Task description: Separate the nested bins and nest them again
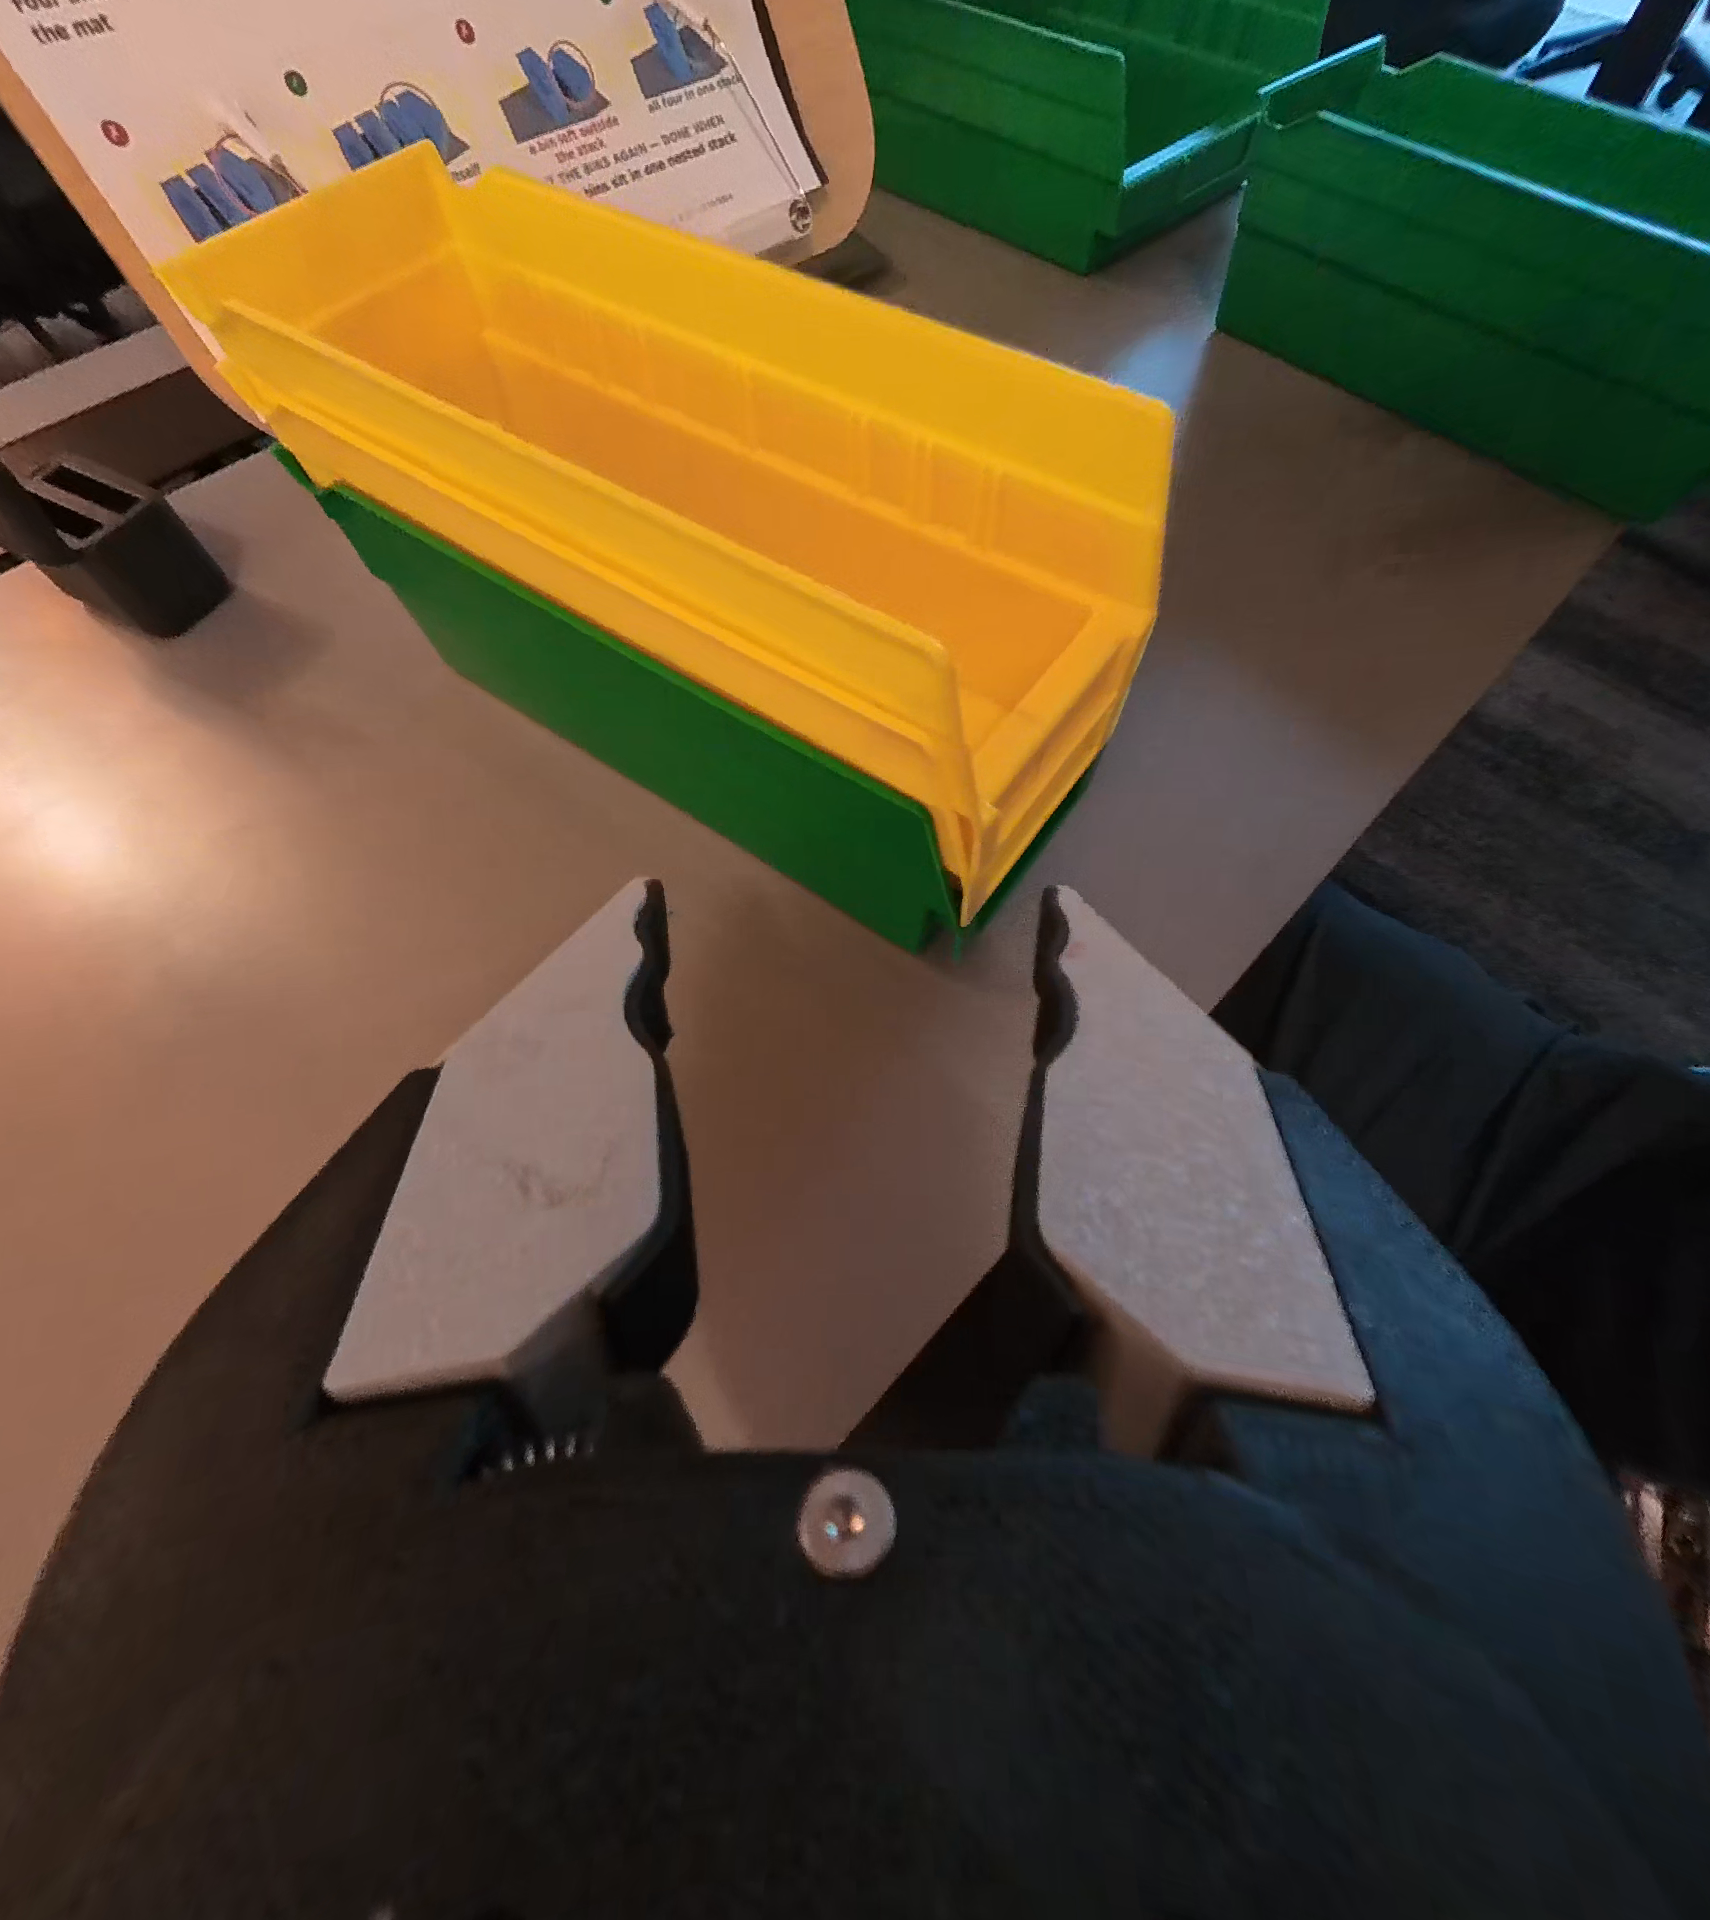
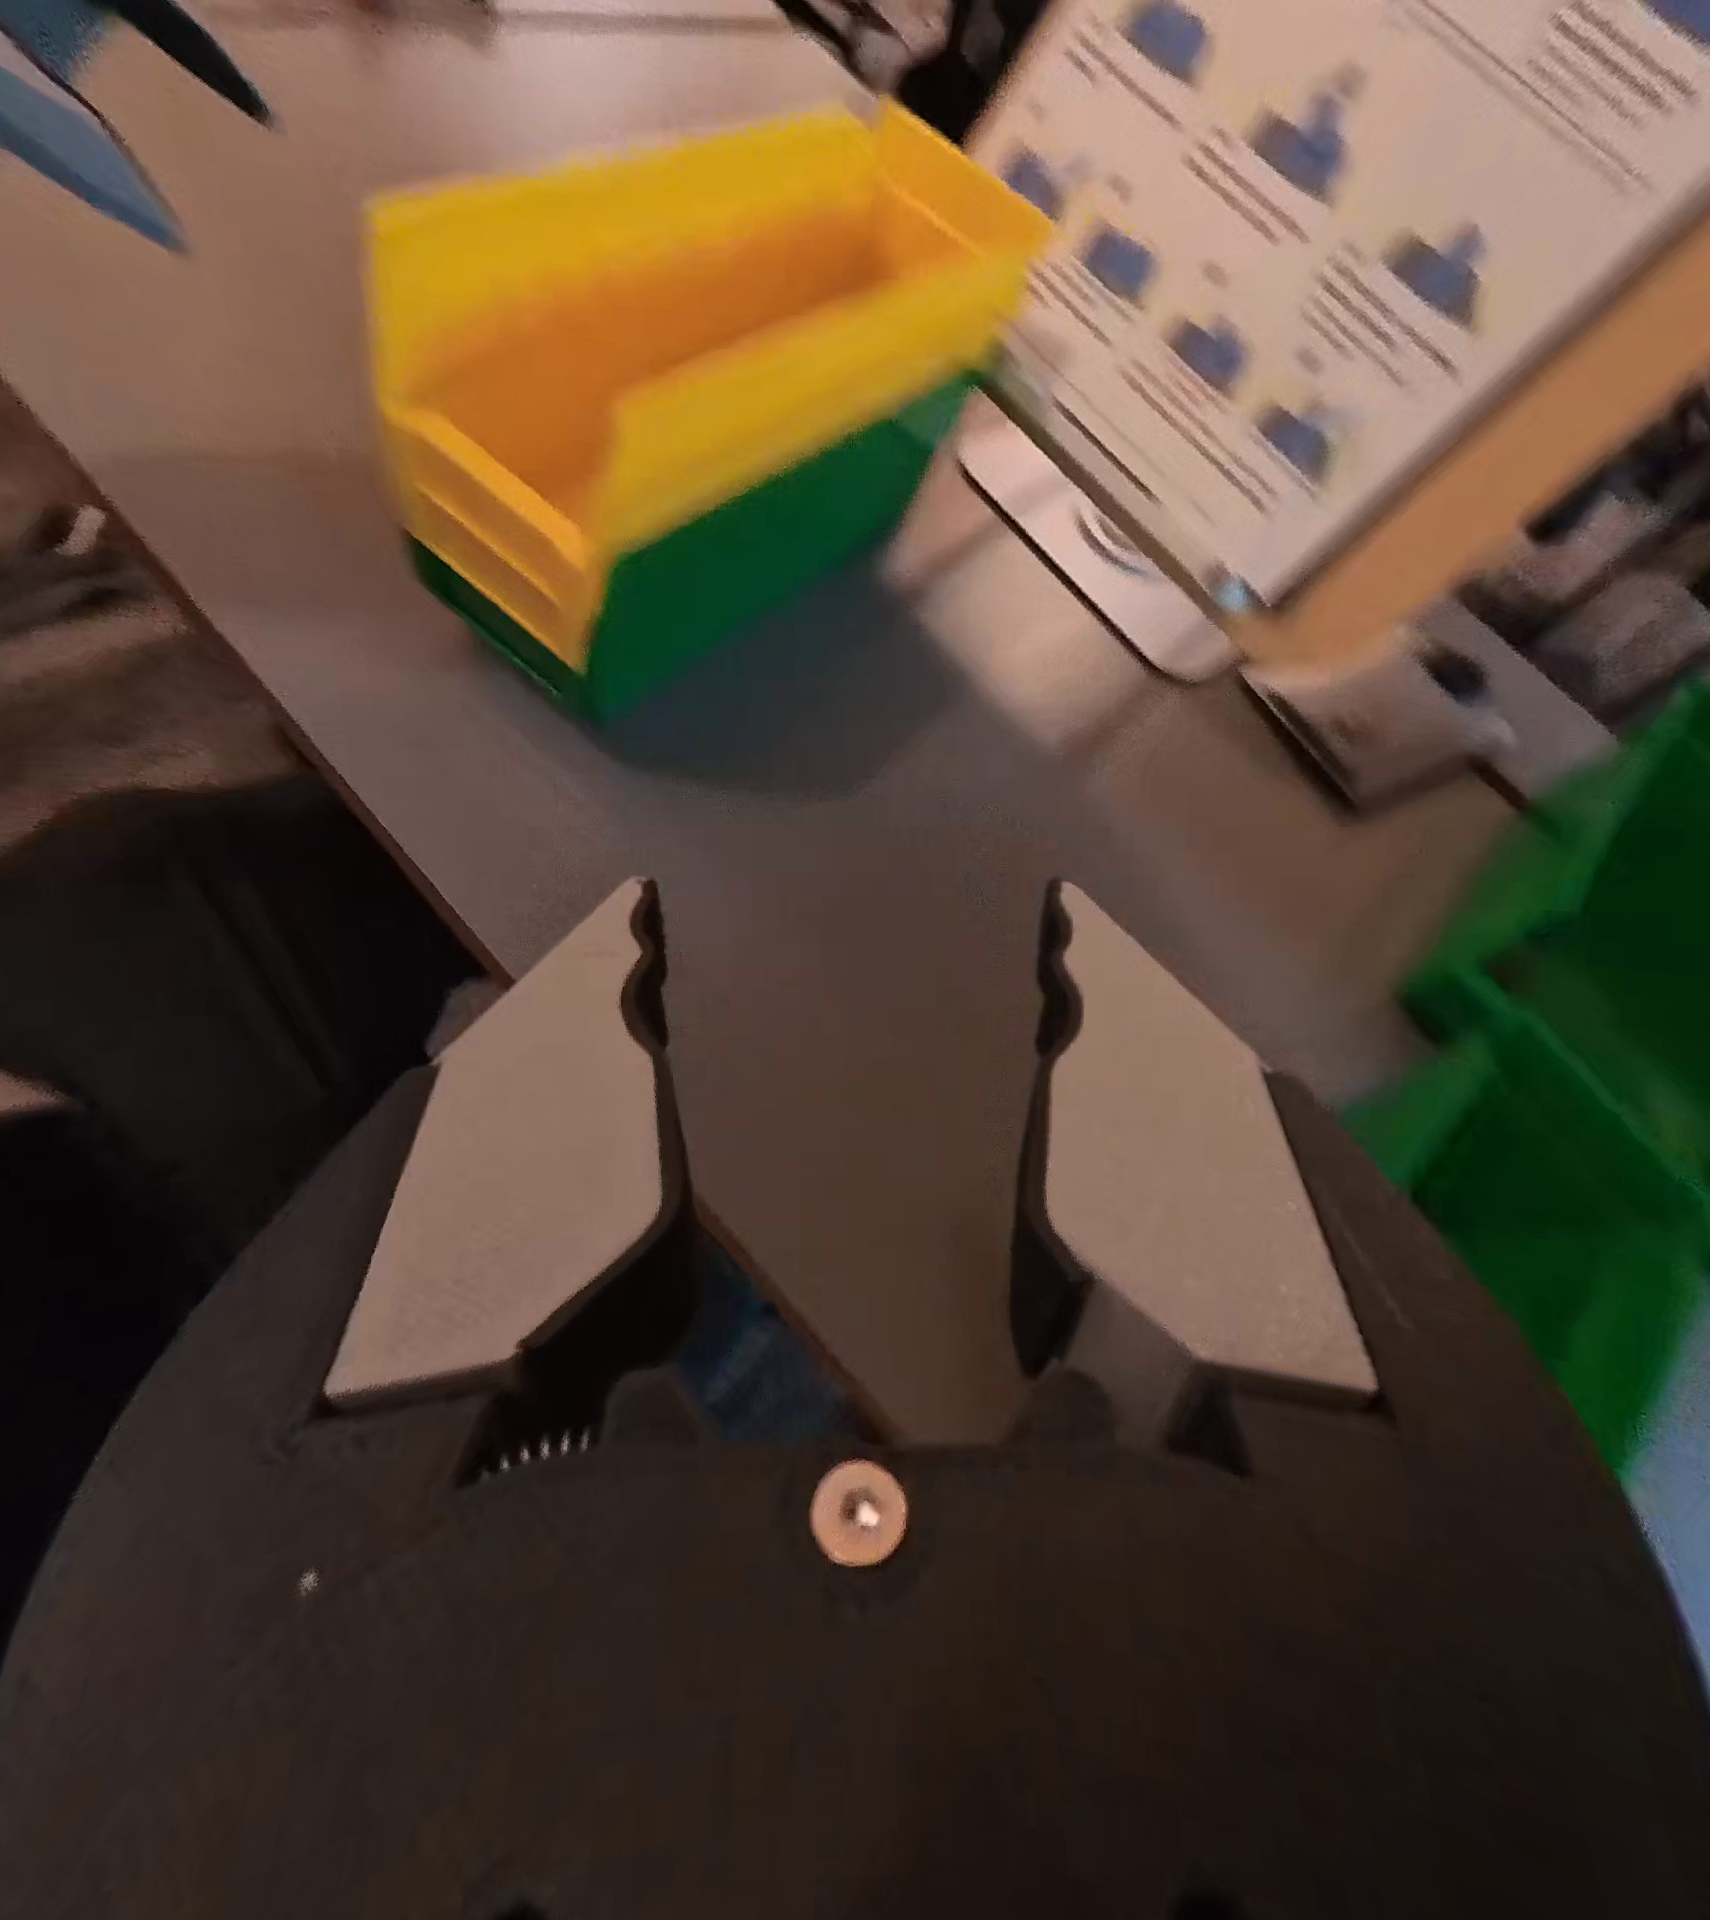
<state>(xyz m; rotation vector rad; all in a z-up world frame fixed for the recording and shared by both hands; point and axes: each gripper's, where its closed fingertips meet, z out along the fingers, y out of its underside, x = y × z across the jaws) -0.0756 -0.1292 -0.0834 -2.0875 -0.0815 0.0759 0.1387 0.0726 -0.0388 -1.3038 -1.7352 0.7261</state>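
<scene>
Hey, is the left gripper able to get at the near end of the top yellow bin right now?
Probably yes. The left gripper is open and empty, the top yellow bin sits just ahead of its fingertips, nested in the stack on the table, and nothing lies between them.

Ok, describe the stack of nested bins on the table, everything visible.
The nested stack is a long, narrow set of plastic shelf bins: yellow bins sit inside a green bin at the bottom. At least two yellow rims show, stepped at the near end. The inside is empty, with ribbed walls and a low front lip. It stands upright on the grey table, its far end by the instruction board. Neither the left gripper nor the right gripper touches it; both are open.
</scene>
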